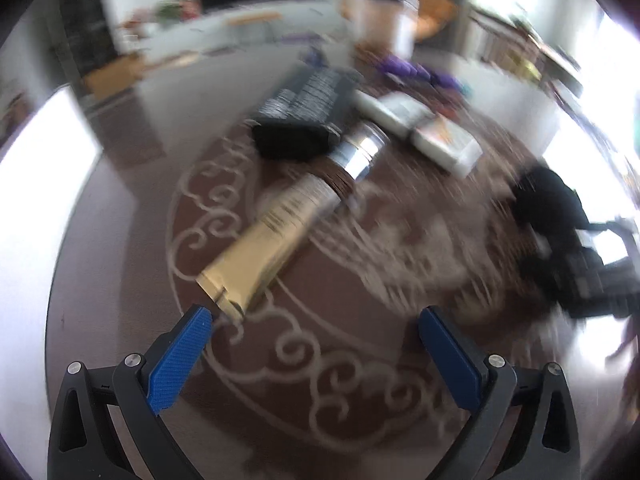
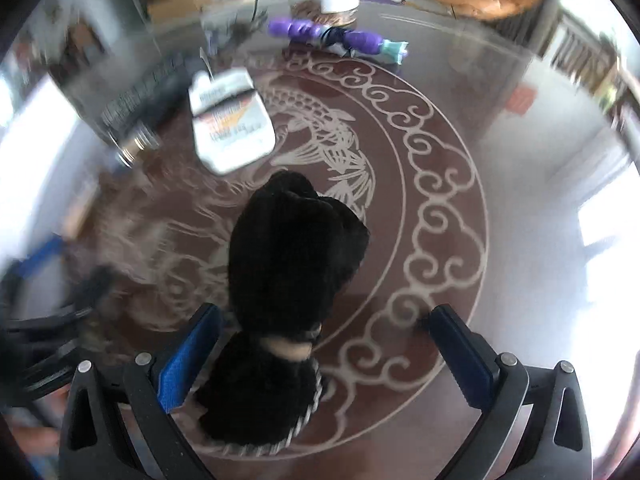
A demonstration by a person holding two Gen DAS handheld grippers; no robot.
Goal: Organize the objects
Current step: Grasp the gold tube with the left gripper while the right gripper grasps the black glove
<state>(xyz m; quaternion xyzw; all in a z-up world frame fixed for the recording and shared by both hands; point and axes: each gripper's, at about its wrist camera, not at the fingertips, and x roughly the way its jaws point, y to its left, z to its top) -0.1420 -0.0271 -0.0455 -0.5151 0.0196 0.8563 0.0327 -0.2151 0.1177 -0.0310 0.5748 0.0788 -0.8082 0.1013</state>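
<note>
**Two open grippers, two easy misses**

My right hand-held gripper (image 2: pixel 320 344) stood wide open over the black plush (image 2: pixel 292 256), which lay on the tabletop (image 2: pixel 520 208) at lower centre of the right view. The plush ran back between the fingers, nearer the left pad (image 2: pixel 188 360) than the right one. I judged that closing from there could pinch only loose fabric on one side, so the plush might sag or slip out on the lift.

My left hand-held gripper (image 1: pixel 316 340) was also released and held nothing. The gold tube (image 1: pixel 260 236) lay slantwise at centre of the left view, its crimped end just beside the left finger (image 1: pixel 180 356) rather than between the two. A closure from there would likely have nudged the tube sideways instead of catching it. Its silver cap (image 1: pixel 360 148) sat close against the black case (image 1: pixel 296 136), so a shove could have carried into that, and perhaps to the white packets (image 1: pixel 420 128) beyond.

The left view was heavily smeared, so I could not trust fine spacing there. The glossy tabletop looked slick, and I expected anything pushed to slide.
</note>
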